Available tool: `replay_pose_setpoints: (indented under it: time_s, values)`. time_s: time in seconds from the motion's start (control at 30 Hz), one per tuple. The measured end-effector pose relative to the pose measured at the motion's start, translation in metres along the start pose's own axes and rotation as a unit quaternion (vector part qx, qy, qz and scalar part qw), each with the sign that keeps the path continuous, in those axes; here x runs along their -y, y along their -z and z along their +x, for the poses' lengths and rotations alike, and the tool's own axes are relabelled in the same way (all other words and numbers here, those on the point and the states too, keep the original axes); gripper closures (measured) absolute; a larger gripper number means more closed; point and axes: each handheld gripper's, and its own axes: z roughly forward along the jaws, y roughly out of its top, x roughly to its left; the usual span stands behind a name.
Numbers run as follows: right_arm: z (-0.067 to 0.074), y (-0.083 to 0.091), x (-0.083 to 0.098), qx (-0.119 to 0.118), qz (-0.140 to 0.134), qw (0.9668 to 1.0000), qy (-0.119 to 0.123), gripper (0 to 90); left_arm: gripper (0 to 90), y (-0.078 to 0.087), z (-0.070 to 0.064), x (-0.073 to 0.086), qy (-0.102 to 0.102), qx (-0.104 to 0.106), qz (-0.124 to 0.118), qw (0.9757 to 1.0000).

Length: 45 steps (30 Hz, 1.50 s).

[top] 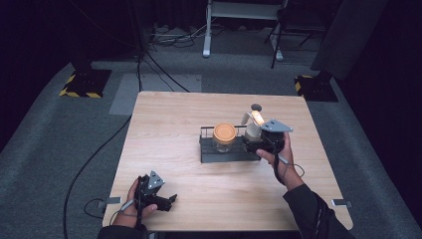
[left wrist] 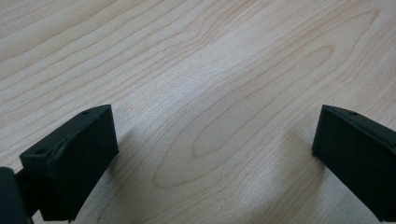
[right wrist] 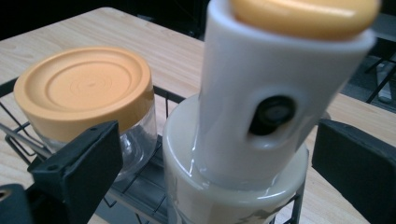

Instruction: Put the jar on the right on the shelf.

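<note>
White spray bottle (right wrist: pixel 243 140) stands in the wire rack (top: pixel 205 149) right of centre, between the right gripper's (right wrist: pixel 217 158) spread jaws, untouched; lower left, the left gripper (left wrist: pixel 215 154) rests spread on the table (left wrist: pixel 210 70).

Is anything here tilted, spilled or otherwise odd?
Nothing is spilled. The white spray bottle stands in the wire rack beside the jar; its spray head leans to one side, which seems to be its shape.

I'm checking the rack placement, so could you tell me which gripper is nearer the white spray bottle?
Right. The right gripper has its open jaws either side of the white spray bottle; the left gripper rests far off at the table's near left edge.
</note>
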Motion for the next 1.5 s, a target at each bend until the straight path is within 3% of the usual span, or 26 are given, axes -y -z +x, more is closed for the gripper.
replay_pose_setpoints:
  time_s: [0.5,0.67,0.9,1.17,1.5]
  values:
    - [-0.003,0.004,0.004,-0.026,0.032,0.9981,0.045,2.4,0.2,0.0,0.0,0.0,0.001,0.0,0.0,1.0]
    - [-0.009,0.011,0.002,-0.047,0.052,0.9949,0.072,2.4,0.2,0.0,0.0,0.0,0.001,0.0,0.0,1.0]
    - [-0.01,0.021,0.003,-0.056,0.065,0.9915,0.098,2.4,0.2,0.0,0.0,0.0,0.0,0.0,0.0,1.0]
    - [-0.008,0.032,0.005,-0.061,0.074,0.9866,0.132,2.4,0.2,0.0,0.0,0.0,0.001,0.0,0.0,1.0]
    - [-0.006,0.045,0.012,-0.059,0.072,0.9839,0.153,2.6,0.1,0.0,0.0,0.0,0.001,0.0,0.0,1.0]
